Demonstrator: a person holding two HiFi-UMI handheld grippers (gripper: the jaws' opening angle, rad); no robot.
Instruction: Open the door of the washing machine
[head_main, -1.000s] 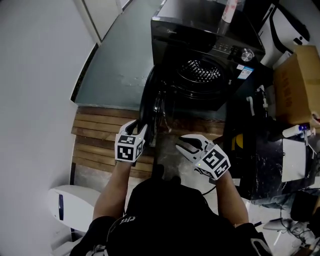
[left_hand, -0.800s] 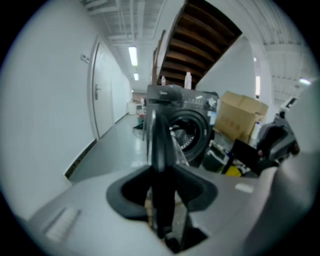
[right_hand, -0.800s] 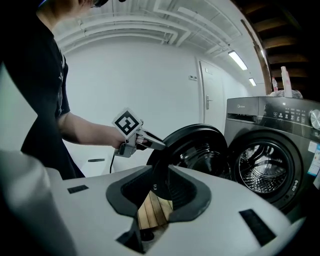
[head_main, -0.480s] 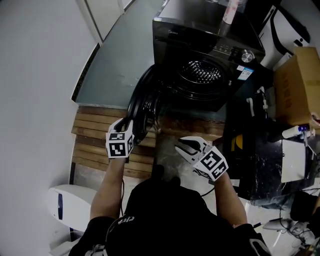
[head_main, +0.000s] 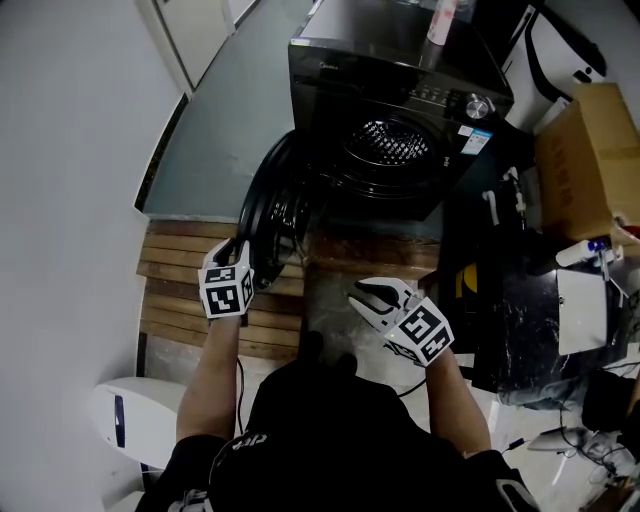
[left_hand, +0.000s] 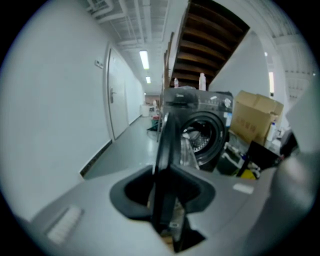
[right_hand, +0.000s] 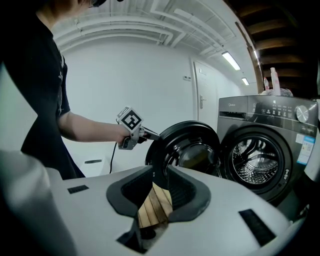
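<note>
Head view: washing machine (head_main: 400, 95) door (head_main: 262, 205) stands swung well out to the left, with the left gripper (head_main: 243, 252) at its rim, likely for leverage.
Left gripper view: the jaws, just closing, clamp the door's edge.
Right gripper view: the right gripper (right_hand: 158, 190) has its jaws apart and empty over the slatted floor (right_hand: 154, 211).

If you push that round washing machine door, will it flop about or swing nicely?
The door looks thick and rigid, so it probably swings as one stiff piece, not floppy. It is fixed to the washing machine at one side, so a push likely turns it. Its glossy rim may be slippery; the left gripper, jaws just closing, pinches its edge.
</note>
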